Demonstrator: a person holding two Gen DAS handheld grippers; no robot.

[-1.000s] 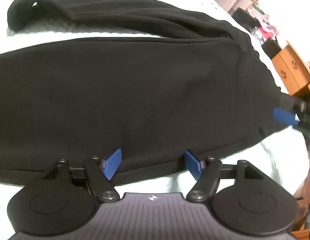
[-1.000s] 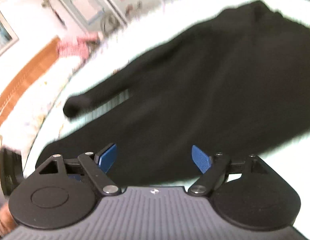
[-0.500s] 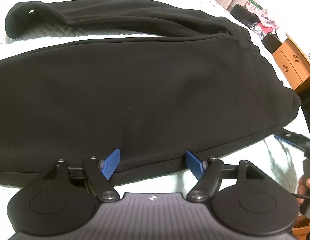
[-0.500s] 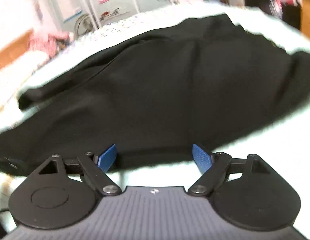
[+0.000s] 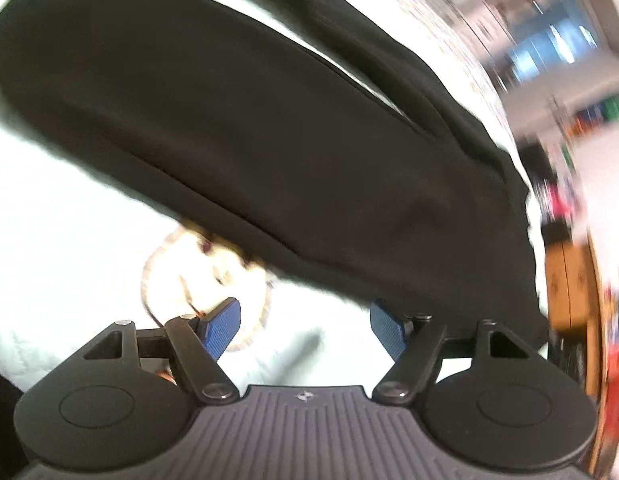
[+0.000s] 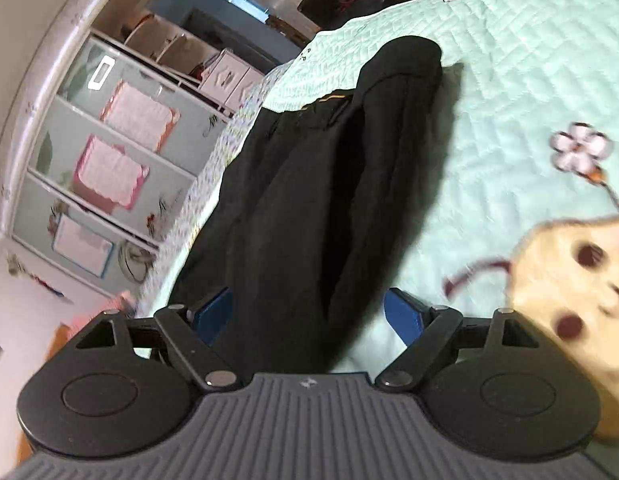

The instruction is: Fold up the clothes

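A long black garment, which looks like trousers, lies flat on a pale green quilted bedspread. My left gripper is open just short of its near edge. Only bedspread shows between the fingers, and the right fingertip is close to the cloth's hem. In the right wrist view the garment runs lengthwise away from me, a small yellow label at its far end. My right gripper is open and wide, straddling the garment's near end. The cloth lies between its pads with a gap at the right pad.
The bedspread carries a cream cartoon print and a flower print. Glass-fronted cupboards stand beyond the bed's far side. A wooden cabinet stands past the bed's edge on the right of the left wrist view.
Both views have rolled. The left gripper has shifted along the garment's edge, off the cloth and over the cartoon print. The right gripper has swung lower to the garment's end and now straddles it.
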